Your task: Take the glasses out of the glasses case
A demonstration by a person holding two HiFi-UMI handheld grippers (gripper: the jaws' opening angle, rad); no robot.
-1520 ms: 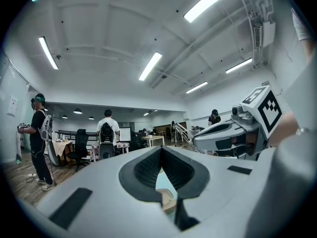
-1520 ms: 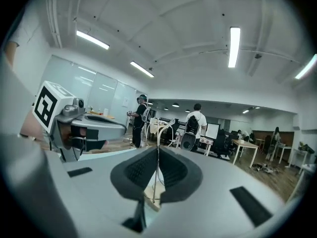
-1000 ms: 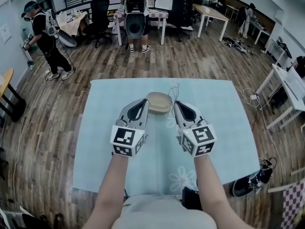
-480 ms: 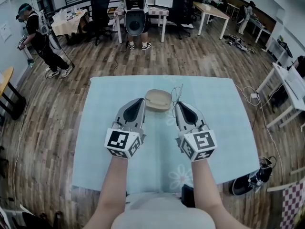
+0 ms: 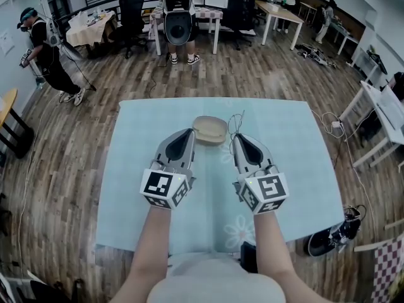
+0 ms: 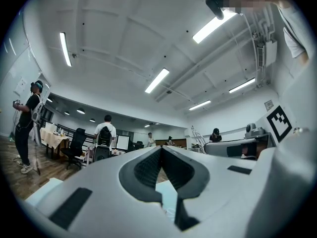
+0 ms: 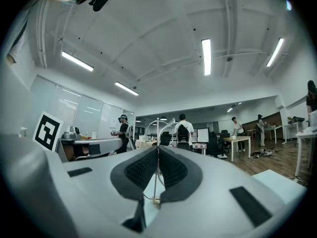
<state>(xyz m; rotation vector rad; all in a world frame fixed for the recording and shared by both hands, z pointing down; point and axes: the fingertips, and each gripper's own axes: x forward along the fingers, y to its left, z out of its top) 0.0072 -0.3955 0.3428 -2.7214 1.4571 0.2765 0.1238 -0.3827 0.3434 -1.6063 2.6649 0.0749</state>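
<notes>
- A table [image 5: 297, 169] under a pale blue cloth [image 5: 139, 188] spreads beneath and ahead of both grippers.
- A faint flower print [image 5: 243, 235] marks the cloth behind the right gripper [image 5: 237, 137].
- An oval beige glasses case [image 5: 209, 130] lies on the cloth just ahead of the left gripper [image 5: 188, 133] and to the left of the right gripper's tips.
- Thin wire glasses [image 7: 157, 130] stand in the right gripper's tips. Whether they touch the cloth cannot be told.

Left gripper [image 6: 161, 148]: jaws meet at the tips, nothing between them. The pale blue bench [image 6: 42, 192] cloth shows through the gap lower down. The right gripper [image 6: 214, 148] sits alongside at right, its square marker facing the camera. Background: a person with a backpack [image 6: 105, 135] seen from behind, an office chair [image 6: 77, 143], another person [image 6: 27, 128] standing far left, and ceiling strip lights [image 6: 157, 80].
</notes>
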